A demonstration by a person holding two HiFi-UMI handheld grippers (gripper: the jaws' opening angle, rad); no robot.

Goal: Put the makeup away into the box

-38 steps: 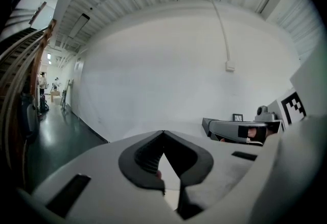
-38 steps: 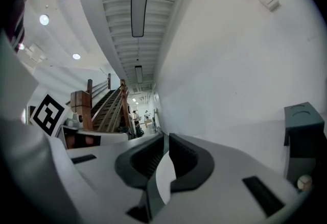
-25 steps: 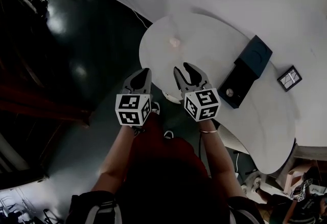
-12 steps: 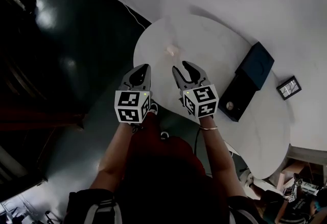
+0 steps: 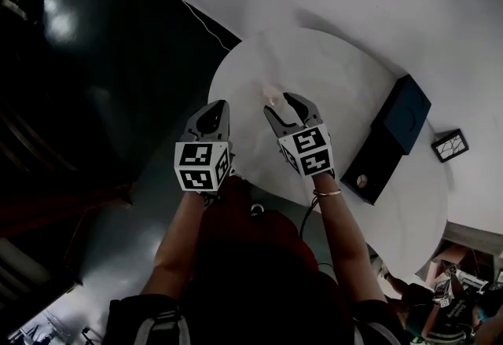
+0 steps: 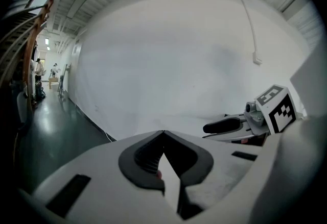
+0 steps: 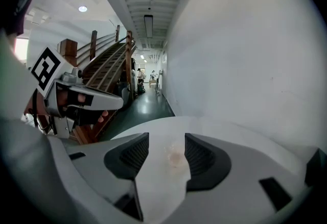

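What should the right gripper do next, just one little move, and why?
Probably ease the right gripper forward and down until its jaws straddle the small pinkish makeup piece on the white table. Its jaws have just been opening and stand apart. The piece lies in line with the gap, untouched, so closing now would likely miss it.

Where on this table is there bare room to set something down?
The white table is bare across its far side, between the small pink makeup item and the open dark box. The near strip beside the box is bare too. It is crowded only at the box.
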